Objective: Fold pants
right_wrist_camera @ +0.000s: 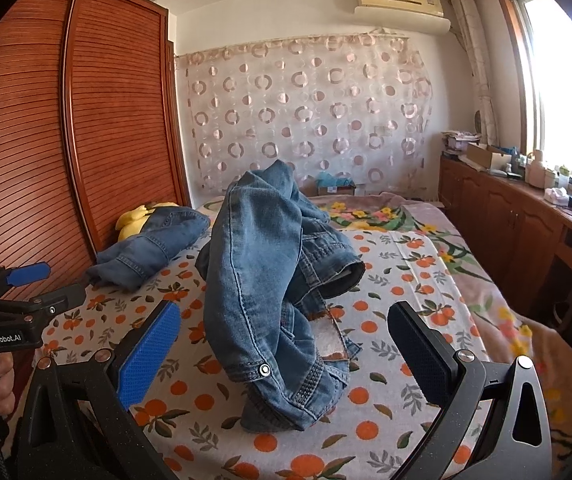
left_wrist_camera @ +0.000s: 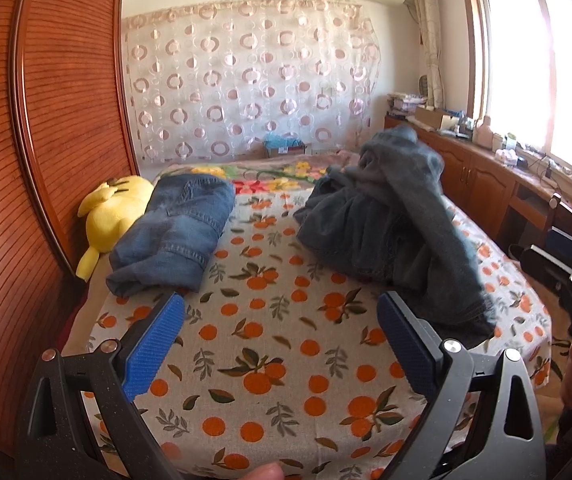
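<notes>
A crumpled pair of blue jeans (right_wrist_camera: 269, 304) lies heaped on the orange-print bedsheet (right_wrist_camera: 398, 280), waistband button toward me. My right gripper (right_wrist_camera: 281, 344) stands open just in front of the heap, its fingers on either side of the near edge, touching nothing. The same heap (left_wrist_camera: 382, 216) shows blurred at the right in the left wrist view. My left gripper (left_wrist_camera: 281, 344) is open over bare sheet (left_wrist_camera: 269, 344), left of the heap. A folded pair of jeans (left_wrist_camera: 173, 232) rests at the far left; it also shows in the right wrist view (right_wrist_camera: 149, 244).
A yellow plush toy (left_wrist_camera: 113, 212) lies against the slatted wooden wardrobe (left_wrist_camera: 45, 120) left of the bed. A floral blanket (right_wrist_camera: 438, 224) covers the far end. Wooden cabinets (right_wrist_camera: 506, 220) with clutter run under the window on the right.
</notes>
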Demonstrator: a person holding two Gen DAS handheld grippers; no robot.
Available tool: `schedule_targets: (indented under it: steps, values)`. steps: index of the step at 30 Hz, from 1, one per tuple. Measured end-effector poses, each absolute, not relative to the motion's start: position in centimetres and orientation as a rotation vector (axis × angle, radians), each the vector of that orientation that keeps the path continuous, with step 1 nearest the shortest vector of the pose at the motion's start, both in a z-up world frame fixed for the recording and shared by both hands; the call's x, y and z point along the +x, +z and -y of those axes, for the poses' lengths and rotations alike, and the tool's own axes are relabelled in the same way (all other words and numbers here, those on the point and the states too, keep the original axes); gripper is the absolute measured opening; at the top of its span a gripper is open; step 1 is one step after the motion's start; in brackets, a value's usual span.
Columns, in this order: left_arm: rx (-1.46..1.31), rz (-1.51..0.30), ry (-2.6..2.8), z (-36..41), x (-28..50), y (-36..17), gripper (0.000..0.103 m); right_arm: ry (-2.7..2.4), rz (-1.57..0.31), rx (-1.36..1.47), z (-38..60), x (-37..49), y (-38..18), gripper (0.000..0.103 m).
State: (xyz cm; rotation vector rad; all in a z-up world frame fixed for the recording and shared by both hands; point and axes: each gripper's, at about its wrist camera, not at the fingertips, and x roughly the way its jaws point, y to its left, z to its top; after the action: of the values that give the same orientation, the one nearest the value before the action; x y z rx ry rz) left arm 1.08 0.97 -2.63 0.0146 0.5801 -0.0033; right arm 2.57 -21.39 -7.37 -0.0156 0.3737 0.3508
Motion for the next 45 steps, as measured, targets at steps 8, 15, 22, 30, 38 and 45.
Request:
schedule_targets:
  steps: [8, 15, 22, 30, 38, 45]
  values:
    - [-0.008, -0.660, 0.004, -2.4, 3.0, -5.5, 0.097, 0.441, -0.449, -0.098, 19.8, 7.8, -6.7, 0.093]
    - [-0.042, -0.694, 0.008, -3.8, 3.5, -7.0, 0.097, 0.522, -0.594, -0.206, 17.8, 13.0, -7.1, 0.038]
    - [-0.064, -0.704, 0.022, -4.6, 3.7, -7.3, 0.097, 0.565, -0.492, -0.232, 20.0, 15.2, -0.7, 0.007]
    - [-0.077, -0.689, 0.025, -5.2, 3.6, -6.9, 0.097, 0.469, -0.306, -0.181, 26.2, 14.8, 9.1, 0.006]
    - [-0.088, -0.684, 0.018, -5.3, 3.7, -6.8, 0.097, 0.521, -0.294, -0.225, 25.9, 12.2, 10.3, 0.006]
    - [-0.063, -0.688, 0.001, -4.7, 3.9, -6.9, 0.097, 0.612, -0.541, -0.349, 23.0, 13.1, 1.1, 0.025]
